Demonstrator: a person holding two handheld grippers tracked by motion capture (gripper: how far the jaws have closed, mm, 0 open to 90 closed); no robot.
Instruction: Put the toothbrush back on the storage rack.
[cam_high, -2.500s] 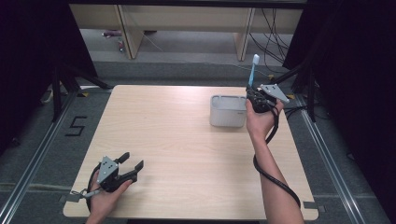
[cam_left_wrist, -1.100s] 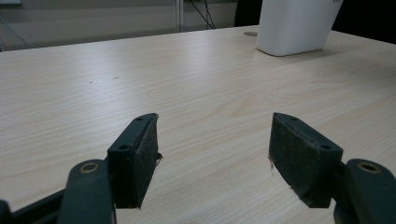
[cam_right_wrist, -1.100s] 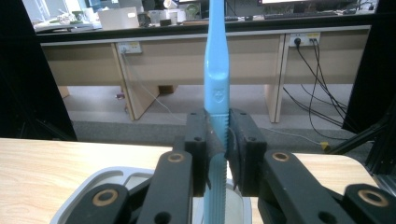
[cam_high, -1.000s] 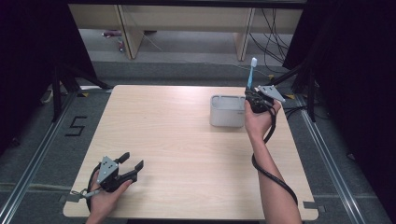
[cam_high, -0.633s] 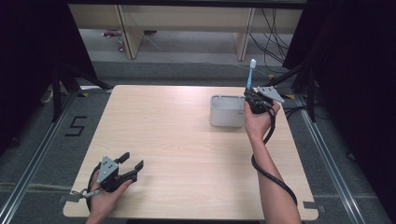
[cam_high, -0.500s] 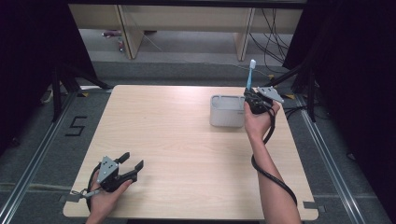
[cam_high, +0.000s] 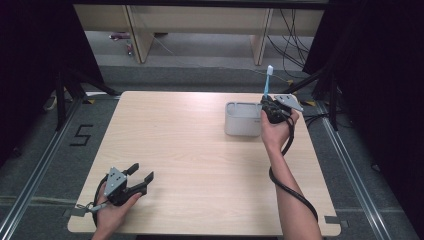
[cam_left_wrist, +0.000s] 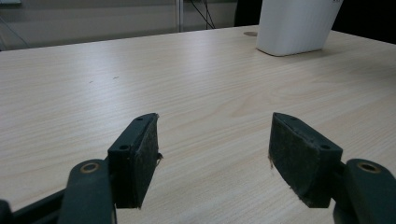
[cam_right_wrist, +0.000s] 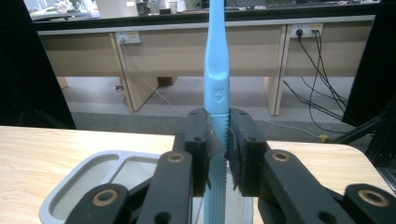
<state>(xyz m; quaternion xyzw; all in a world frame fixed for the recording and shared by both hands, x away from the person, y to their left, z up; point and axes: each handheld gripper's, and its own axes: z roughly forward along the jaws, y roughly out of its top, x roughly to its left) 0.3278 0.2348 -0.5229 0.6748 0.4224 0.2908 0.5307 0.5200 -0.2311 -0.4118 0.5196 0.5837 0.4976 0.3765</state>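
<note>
Blue toothbrush (cam_right_wrist: 216, 88), upright and clamped in the right tongs (cam_high: 270, 106), is hanging where it was over the grey holder (cam_high: 242, 119) at the counter's (cam_high: 200, 165) far side, not yet lowering, while the left tongs (cam_high: 136, 179) are resting wide open and empty.

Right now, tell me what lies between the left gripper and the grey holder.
Nothing: in the high view, only bare wooden table runs from the open left gripper to the grey holder; the left gripper view agrees.
</note>
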